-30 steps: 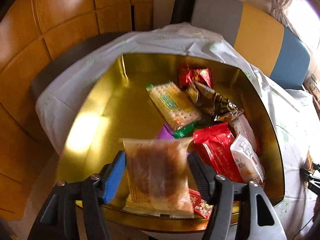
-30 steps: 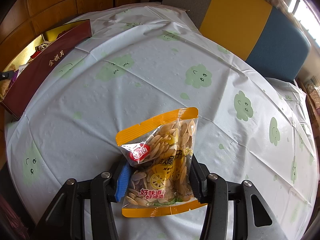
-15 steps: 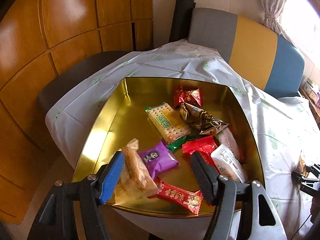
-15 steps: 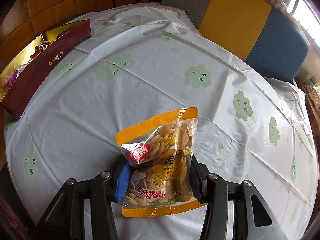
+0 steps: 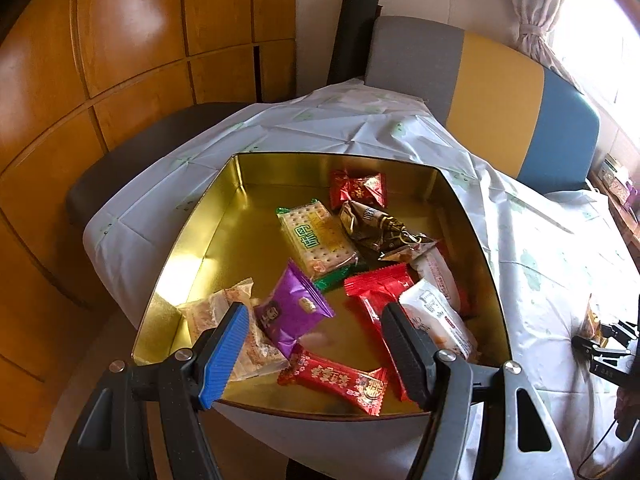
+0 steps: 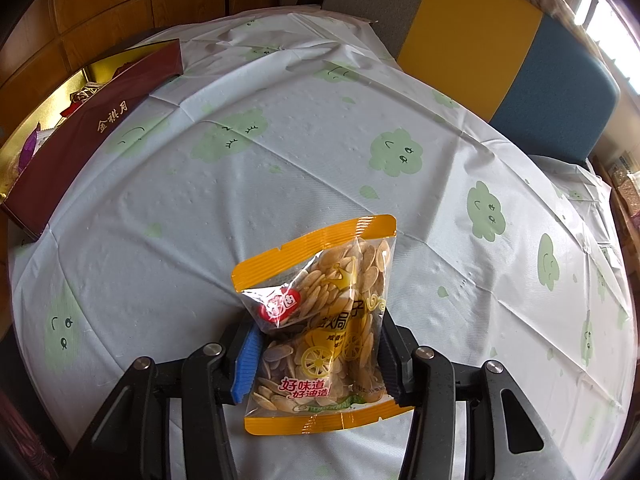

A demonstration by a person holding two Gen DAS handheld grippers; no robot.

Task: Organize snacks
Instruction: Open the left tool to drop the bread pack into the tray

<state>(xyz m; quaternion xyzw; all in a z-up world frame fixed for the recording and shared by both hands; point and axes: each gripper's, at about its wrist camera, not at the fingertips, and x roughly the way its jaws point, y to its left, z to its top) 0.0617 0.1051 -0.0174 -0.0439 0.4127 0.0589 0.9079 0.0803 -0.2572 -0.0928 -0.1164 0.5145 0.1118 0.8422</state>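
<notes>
Gold-lined tin fills the left wrist view under the left gripper, whose jaws stand wide and hold nothing — a clear pastry packet lies against its blue pad, a purple packet between the fingers and a cracker pack ahead. Right wrist view: the right gripper clamps a yellow-edged bag of seeds above the cloud-print tablecloth — the tin sits far off to its left.

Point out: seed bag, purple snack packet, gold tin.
seed bag (image 6: 332, 304): right wrist view, clear middle panel showing seeds.
purple snack packet (image 5: 294, 312): left wrist view, centre of wrapper face.
gold tin (image 5: 208, 236): left wrist view, bare inner left wall.
</notes>
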